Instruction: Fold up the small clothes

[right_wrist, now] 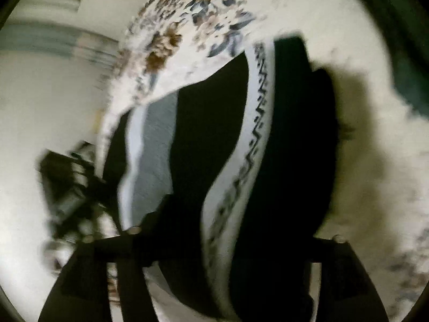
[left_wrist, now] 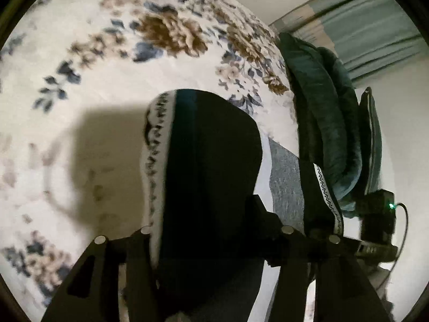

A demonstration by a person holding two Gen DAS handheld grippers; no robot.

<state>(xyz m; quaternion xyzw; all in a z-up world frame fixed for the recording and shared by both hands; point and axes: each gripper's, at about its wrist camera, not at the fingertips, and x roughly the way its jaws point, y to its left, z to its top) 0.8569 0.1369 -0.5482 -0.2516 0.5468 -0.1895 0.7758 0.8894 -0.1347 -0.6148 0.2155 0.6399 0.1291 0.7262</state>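
Left gripper (left_wrist: pixel 211 241) and right gripper (right_wrist: pixel 236 241) jaws both pinch soft black cloth (left_wrist: pixel 211 161) with white zigzag band, frame middle, above fuzzy flowered bed (left_wrist: pixel 107 53). Teal pillows (left_wrist: pixel 321 112) right.

garment (left_wrist: pixel 209 166) above bedspread (left_wrist: pixel 107 53), pillows (left_wrist: pixel 321 107) right

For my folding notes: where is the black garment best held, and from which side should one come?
Probably at the white patterned band along the black garment: it is a firm, flat edge. Come from the camera side, where it hangs between the fingers of the right hand-held gripper, above the floral bedspread.
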